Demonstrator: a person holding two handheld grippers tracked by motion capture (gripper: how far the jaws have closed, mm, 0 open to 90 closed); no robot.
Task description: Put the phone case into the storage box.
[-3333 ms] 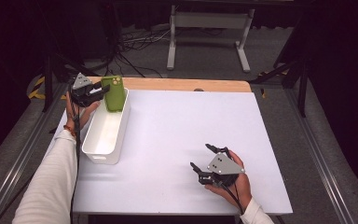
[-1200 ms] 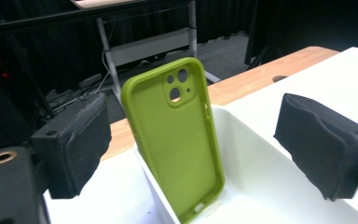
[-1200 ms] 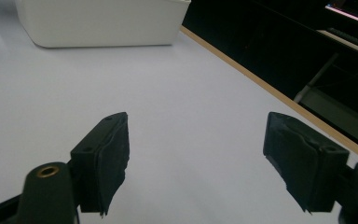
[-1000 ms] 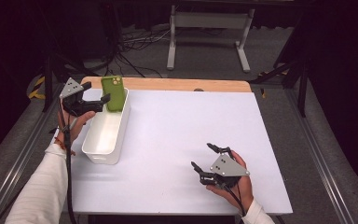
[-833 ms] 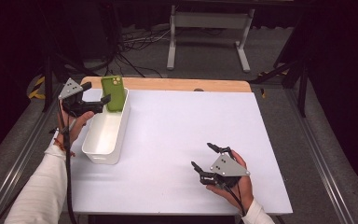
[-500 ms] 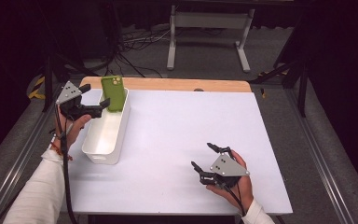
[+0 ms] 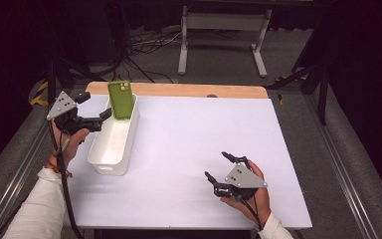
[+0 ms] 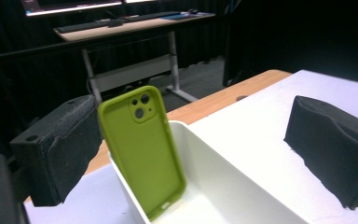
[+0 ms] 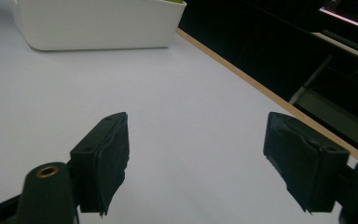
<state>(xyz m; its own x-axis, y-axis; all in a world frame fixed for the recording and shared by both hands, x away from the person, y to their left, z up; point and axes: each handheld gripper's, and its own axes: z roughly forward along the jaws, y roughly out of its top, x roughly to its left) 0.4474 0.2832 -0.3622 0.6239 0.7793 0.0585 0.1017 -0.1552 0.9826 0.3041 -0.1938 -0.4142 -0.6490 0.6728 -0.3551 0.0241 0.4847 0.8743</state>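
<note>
So the green phone case was standing nearly upright in the far end of the white bin, leaning back against its end wall with the camera cutouts up top. The left claw hovered just off the bin's left side with its jaws spread wide and nothing gripped; in the left gripper view the case sat between the two pads but touched neither. The right claw was well apart, resting low on the white tabletop near the front right, jaws gaping with nothing in them. Nothing stood between either claw and the bin. Behind the tabletop's wooden far edge, cables and a grey metal stand cluttered the dark floor.
</note>
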